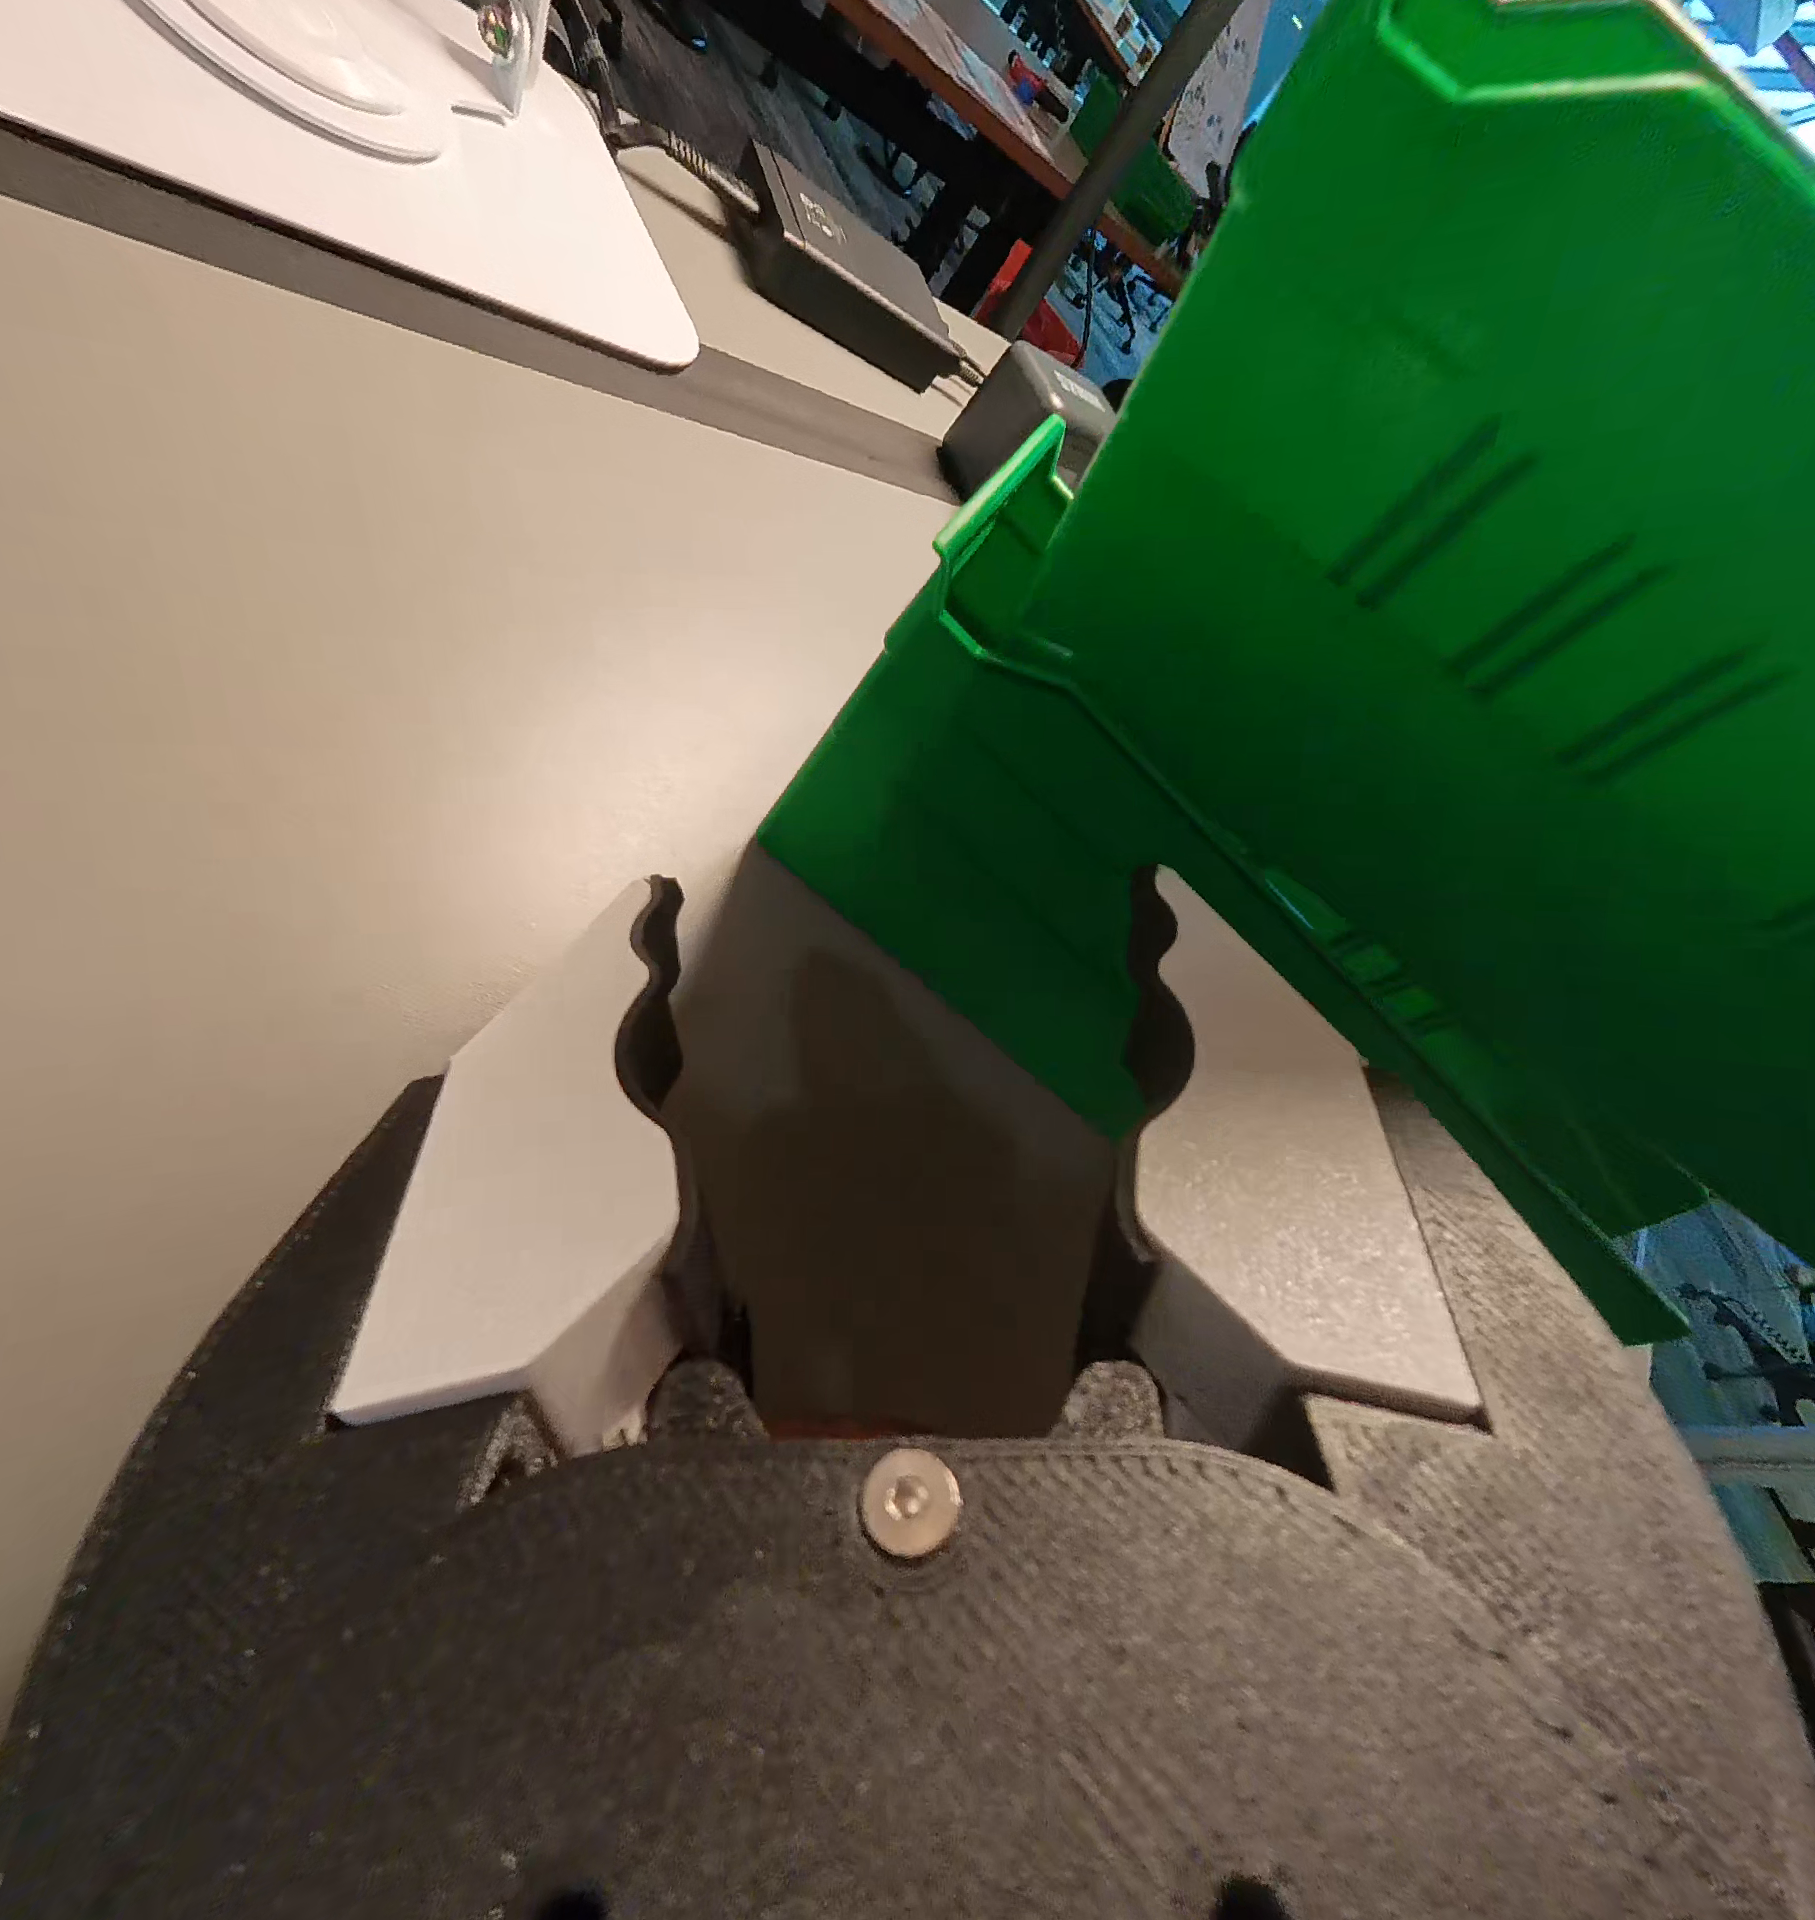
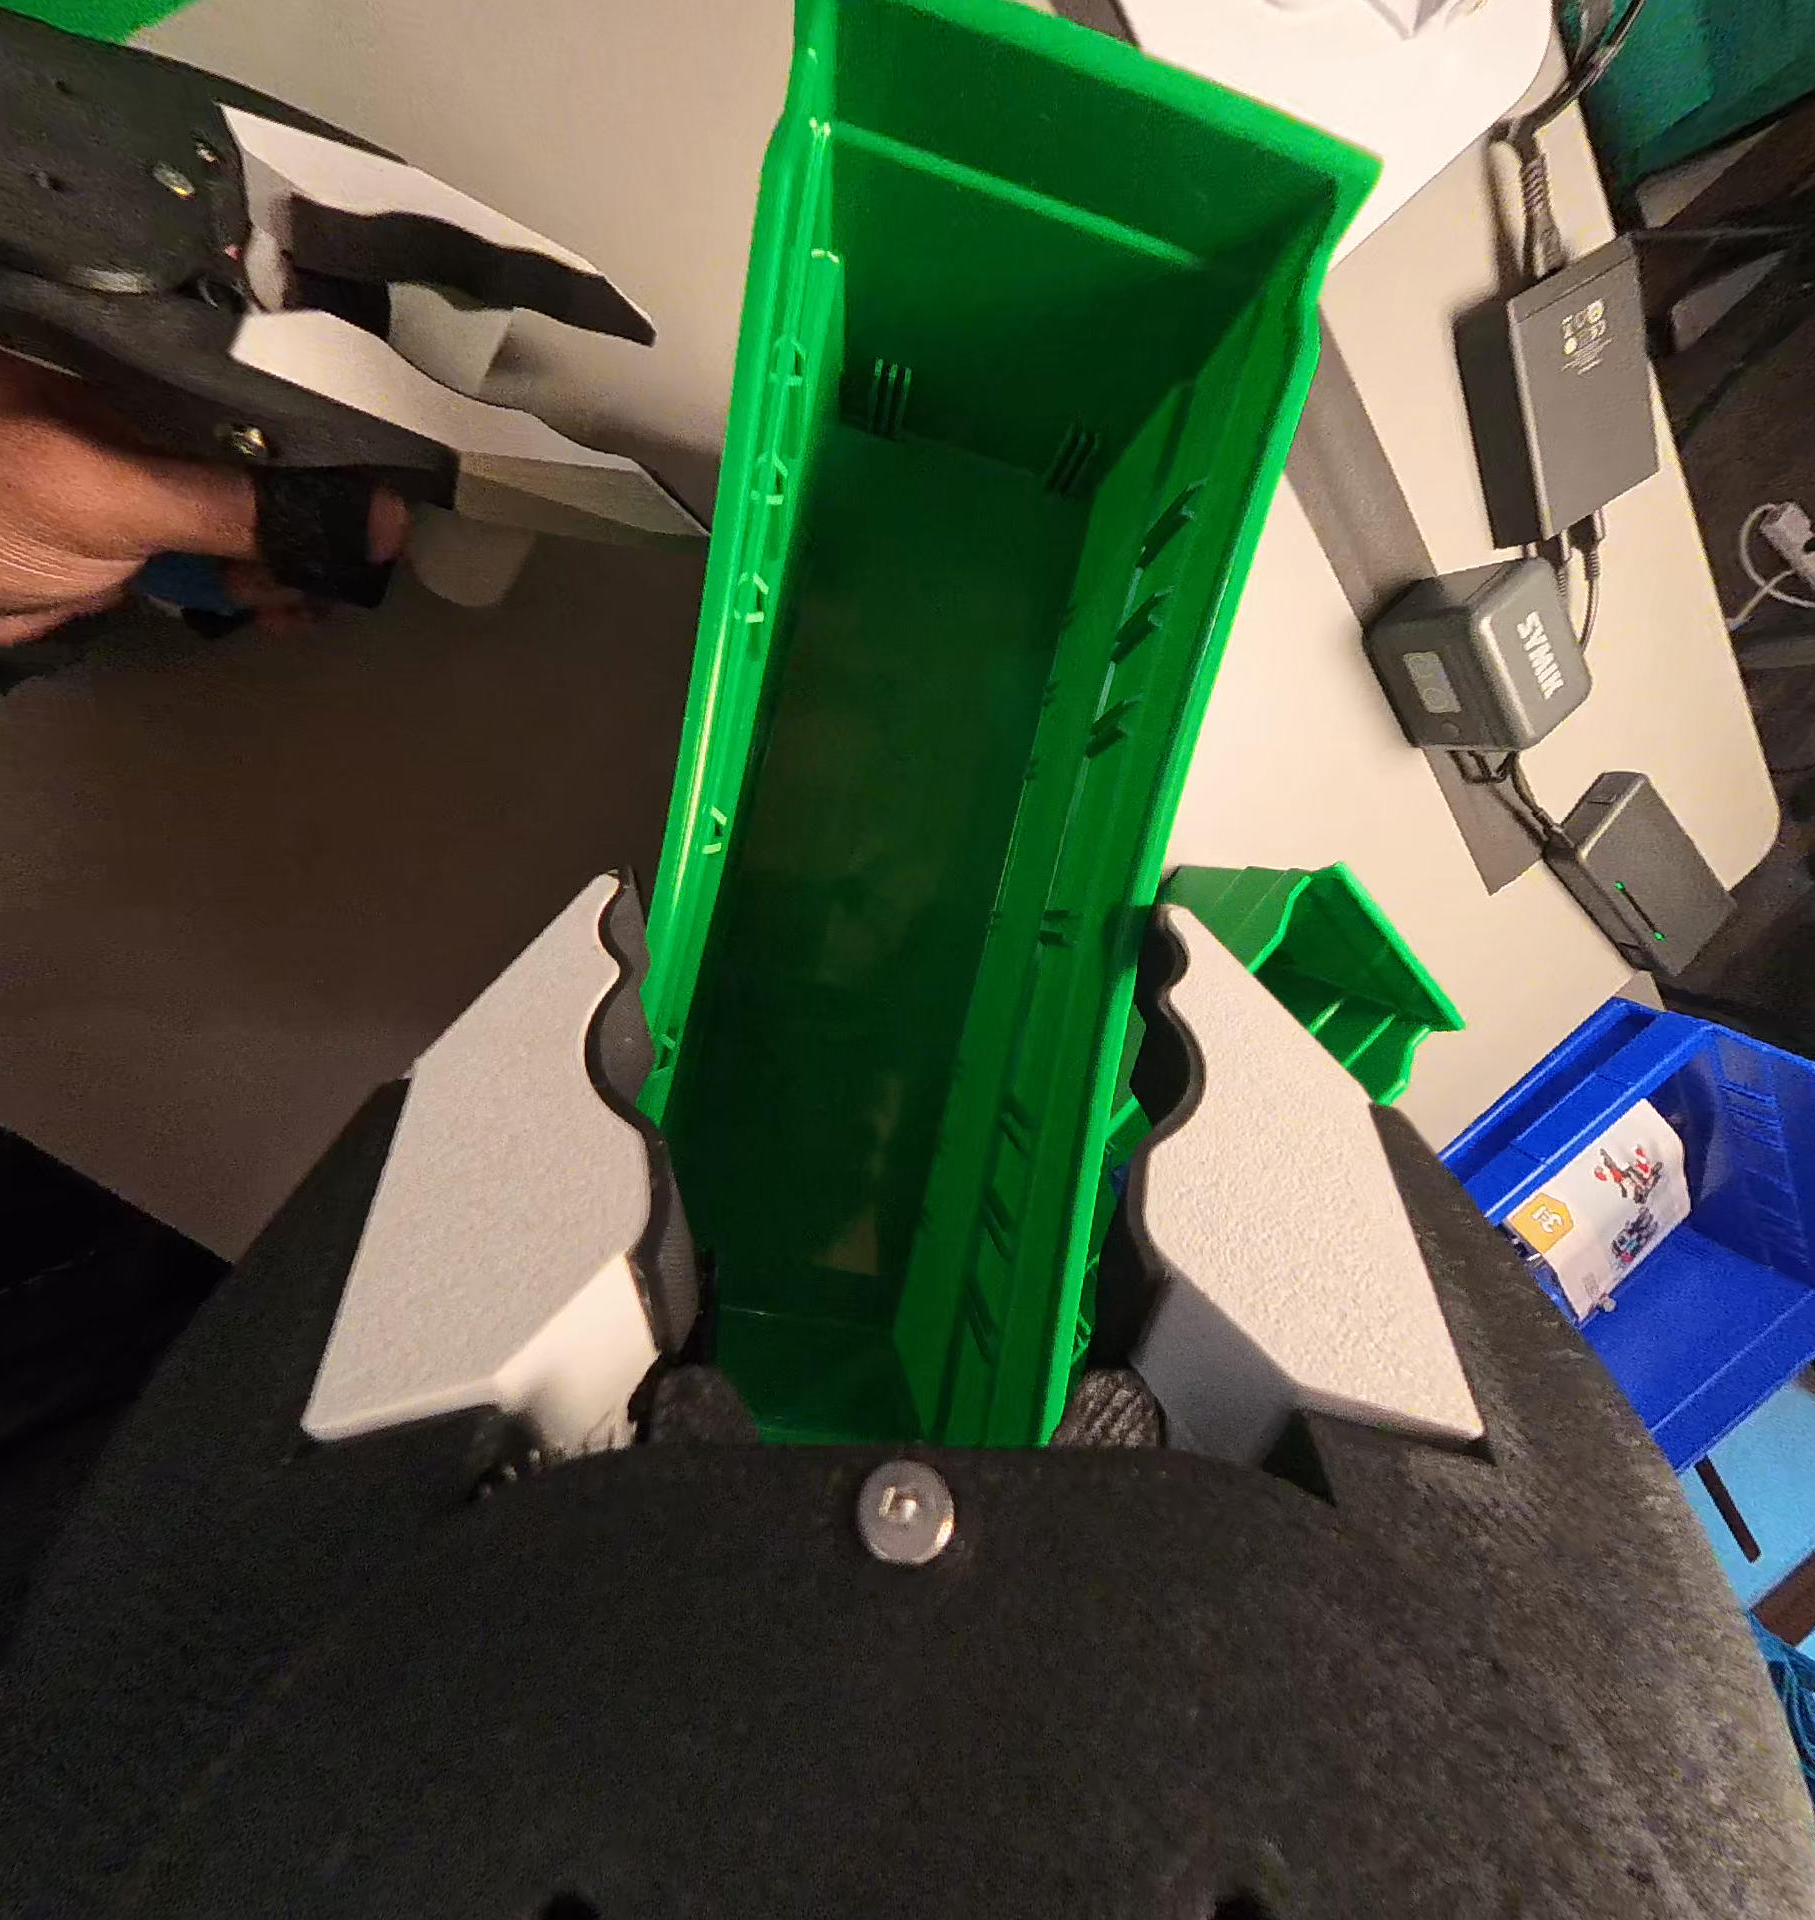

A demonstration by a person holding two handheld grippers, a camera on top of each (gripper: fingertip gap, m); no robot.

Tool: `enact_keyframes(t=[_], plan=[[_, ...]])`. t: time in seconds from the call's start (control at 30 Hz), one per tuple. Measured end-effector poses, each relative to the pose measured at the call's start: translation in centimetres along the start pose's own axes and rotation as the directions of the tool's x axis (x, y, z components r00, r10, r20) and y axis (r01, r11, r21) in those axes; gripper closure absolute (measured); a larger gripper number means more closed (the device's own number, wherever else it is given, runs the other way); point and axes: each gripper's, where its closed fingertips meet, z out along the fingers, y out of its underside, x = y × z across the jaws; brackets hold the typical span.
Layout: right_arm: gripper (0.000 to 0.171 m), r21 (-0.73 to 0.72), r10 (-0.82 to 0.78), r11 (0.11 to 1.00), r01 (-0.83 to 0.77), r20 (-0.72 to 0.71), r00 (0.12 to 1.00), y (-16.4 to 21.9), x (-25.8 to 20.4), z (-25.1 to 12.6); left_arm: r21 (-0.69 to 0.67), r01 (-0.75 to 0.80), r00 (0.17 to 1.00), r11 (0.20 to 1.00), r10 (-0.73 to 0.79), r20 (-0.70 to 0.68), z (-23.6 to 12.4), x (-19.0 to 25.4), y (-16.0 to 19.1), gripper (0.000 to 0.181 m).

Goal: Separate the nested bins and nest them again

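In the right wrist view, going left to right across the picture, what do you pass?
Person's hand → left gripper → long green bin held in the right gripper → small green bin → blue bin.

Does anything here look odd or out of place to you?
Only the green bin: it sits tilted between the right gripper fingers, and the left wrist view shows one bin sticking askew out of another. Nothing looks spilled or broken.
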Motion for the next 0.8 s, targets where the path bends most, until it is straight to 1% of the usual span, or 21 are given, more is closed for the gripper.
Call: enact_keyframes(t=[0.1,0.23,0.33,0.43,0.5,0.6,0.7,0.8], plan=[[0.076,0.022,-0.005,1.0,0.006,-0.005,1.0,-0.4,-0.3,-0.9,0.016,-0.005,1.0,1.0,0.005,0.007,-0.4,0.0,-0.6,0.093],[0.075,0.051,-0.02,0.999,0.018,0.028,0.999,-0.8,-1.9,-1.5,0.058,-0.029,0.999,0.998,0.028,0.021,-1.5,0.3,-1.8,0.093],[0.075,0.06,-0.028,0.998,0.027,0.022,0.999,-0.9,-2.9,-1.5,0.089,-0.053,0.998,0.995,0.049,0.046,-2.9,0.8,-2.7,0.094],[0.074,0.081,-0.031,0.996,0.027,0.047,0.998,-0.9,-4.3,-1.1,0.115,-0.075,0.996,0.991,0.067,0.065,-5.1,1.4,-2.4,0.093],[0.074,0.09,-0.039,0.995,0.034,0.062,0.997,-0.7,-5.5,-0.7,0.135,-0.109,0.991,0.985,0.097,0.095,-6.9,1.5,-1.2,0.093],[0.073,0.089,-0.057,0.995,0.052,0.049,0.997,-0.5,-7.0,-0.2,0.131,-0.099,0.994,0.987,0.092,0.059,-9.1,2.7,1.9,0.093],[0.073,0.083,-0.074,0.994,0.072,0.025,0.997,-0.6,-8.4,0.1,0.117,-0.12,0.992,0.986,0.116,0.043,-10.9,3.8,5.2,0.093],[0.073,0.093,-0.092,0.992,0.091,0.002,0.996,-1.0,-9.7,-0.1,0.106,-0.149,0.989,0.983,0.146,0.04,-12.5,4.5,7.3,0.093]])
